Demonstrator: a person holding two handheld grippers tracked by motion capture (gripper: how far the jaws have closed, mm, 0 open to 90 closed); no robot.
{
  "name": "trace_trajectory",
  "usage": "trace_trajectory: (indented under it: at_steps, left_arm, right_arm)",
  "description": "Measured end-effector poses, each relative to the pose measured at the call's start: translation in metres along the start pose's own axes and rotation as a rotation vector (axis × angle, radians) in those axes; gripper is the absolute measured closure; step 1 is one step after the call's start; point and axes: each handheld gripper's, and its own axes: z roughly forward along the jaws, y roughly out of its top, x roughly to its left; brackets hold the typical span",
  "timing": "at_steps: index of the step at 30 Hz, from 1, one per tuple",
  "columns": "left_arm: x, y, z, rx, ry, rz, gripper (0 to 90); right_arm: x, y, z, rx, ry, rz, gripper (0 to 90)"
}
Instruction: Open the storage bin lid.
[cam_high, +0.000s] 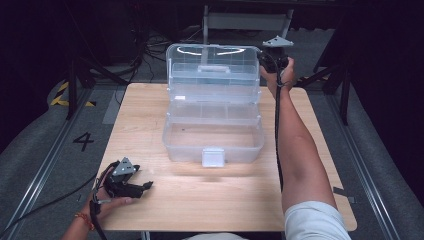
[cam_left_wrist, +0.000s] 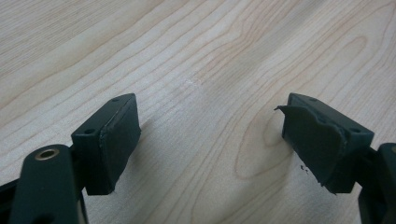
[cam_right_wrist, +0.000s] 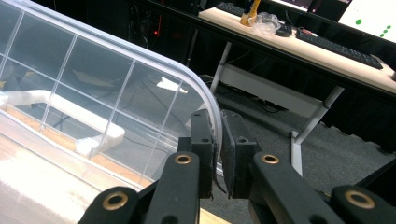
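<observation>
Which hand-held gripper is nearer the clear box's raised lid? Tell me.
Right. The right hand-held gripper is clamped on the edge of the lid at its right corner. The left hand-held gripper rests open on the table, well in front of the box.

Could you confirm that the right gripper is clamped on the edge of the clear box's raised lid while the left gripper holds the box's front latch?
Not quite: the left gripper holds nothing; the left gripper view shows open jaws over bare table. The right gripper does clamp the lid.

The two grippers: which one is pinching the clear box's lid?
The right gripper, far across the table, is shut on the lid's rim. The left gripper rests open over bare wood, holding nothing.
</observation>
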Motion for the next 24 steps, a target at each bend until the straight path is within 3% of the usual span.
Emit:
trace_trajectory:
  at_steps: [24]
  left_arm:
    - [-0.001,0.000,0.000,0.003,0.000,-0.008,19.7]
  right_arm:
    - [-0.002,0.002,0.016,0.071,-0.004,-0.038,83.2]
